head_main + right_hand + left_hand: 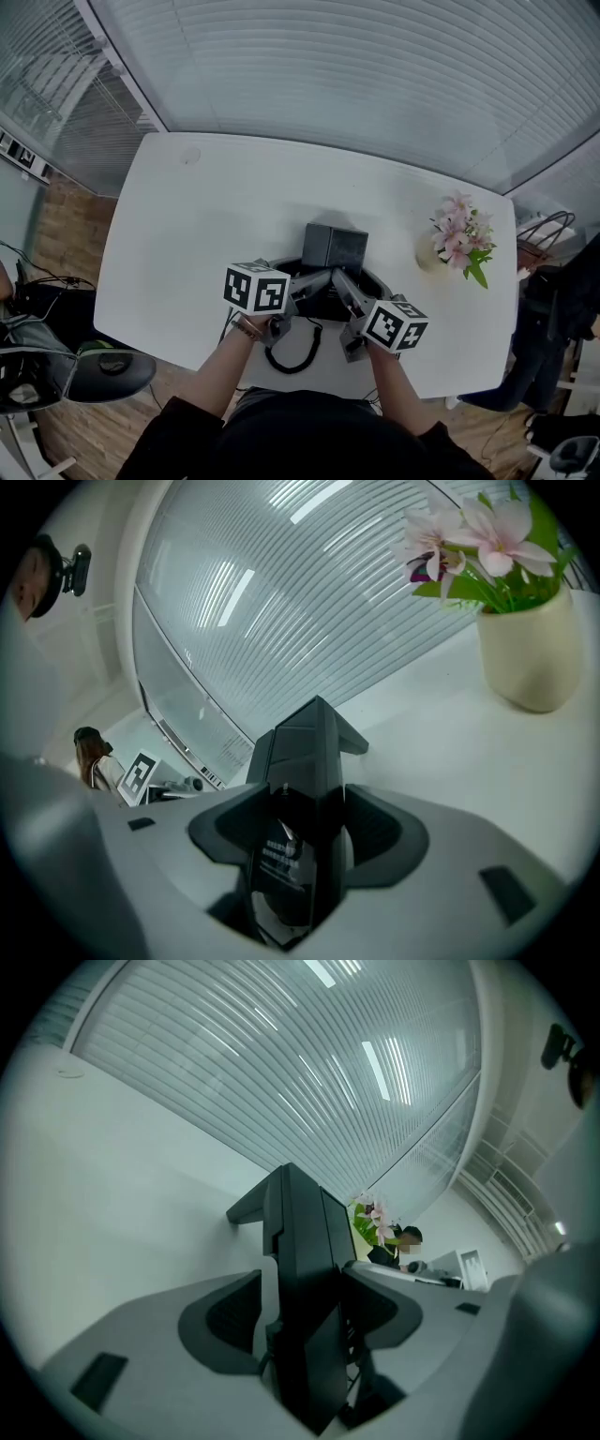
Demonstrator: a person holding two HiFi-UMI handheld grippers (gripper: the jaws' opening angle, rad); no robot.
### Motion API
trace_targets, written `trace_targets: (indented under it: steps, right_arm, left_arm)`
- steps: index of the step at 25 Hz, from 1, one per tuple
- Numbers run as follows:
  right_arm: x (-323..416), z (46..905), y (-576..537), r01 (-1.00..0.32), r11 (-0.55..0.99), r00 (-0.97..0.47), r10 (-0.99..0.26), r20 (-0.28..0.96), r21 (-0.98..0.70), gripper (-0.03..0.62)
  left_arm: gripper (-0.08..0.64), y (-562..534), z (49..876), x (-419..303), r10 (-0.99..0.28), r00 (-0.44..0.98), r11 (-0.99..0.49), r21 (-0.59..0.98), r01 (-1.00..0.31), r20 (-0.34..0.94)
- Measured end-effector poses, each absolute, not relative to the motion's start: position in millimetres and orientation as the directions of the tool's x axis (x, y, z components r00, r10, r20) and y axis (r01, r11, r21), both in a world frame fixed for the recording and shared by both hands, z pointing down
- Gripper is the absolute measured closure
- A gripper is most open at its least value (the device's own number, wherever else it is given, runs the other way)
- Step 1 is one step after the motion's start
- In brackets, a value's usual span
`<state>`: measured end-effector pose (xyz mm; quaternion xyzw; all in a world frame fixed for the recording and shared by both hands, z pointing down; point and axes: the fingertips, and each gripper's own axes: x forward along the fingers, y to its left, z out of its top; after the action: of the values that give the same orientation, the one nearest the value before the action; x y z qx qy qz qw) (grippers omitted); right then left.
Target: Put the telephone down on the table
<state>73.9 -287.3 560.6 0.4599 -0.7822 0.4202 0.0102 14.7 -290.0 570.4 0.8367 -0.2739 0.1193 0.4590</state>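
At the near edge of a white desk (187, 234), a person in a dark top (300, 431) held a gripper in each hand. A black coiled cord (295, 354) looped on the desk close to that edge, between the forearms.

The left gripper (322, 277) and the right gripper (340, 279) reached in from either side of a black telephone (335, 248), which sat on the desk near the middle of the near edge with its dark panel raised toward the far side.

In the left gripper view, the left gripper (305, 1274) had its jaws spread wide astride the telephone (300, 1222), with a pale sliver of desk showing between one pad and the casing. In the right gripper view, the right gripper (307, 794) also stood wide apart around the telephone (309, 742), its pads just beside the sides and not visibly pressing.

Farther back, toward the desk's right edge, a cream vase (431, 255) held pink flowers (461, 234). Beyond the far edge ran a wall of pale slatted blinds (375, 66).
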Motion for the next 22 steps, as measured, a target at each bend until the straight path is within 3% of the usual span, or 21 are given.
trace_targets:
  steps: [8,22]
  right_arm:
    - [73,552,-285,-0.785,0.268,-0.546,-0.727,0.417,-0.559,0.353]
    - [76,493,-291,-0.816,0.375,-0.523,-0.804,0.285,-0.439,0.351]
  left_arm:
    - [0.273,-292,564,4,-0.447,0.756,-0.465,0.598,-0.653,0.478]
    - [0.273,-299,512,-18,-0.651,0.648,-0.515,0.396,-0.760,0.395]
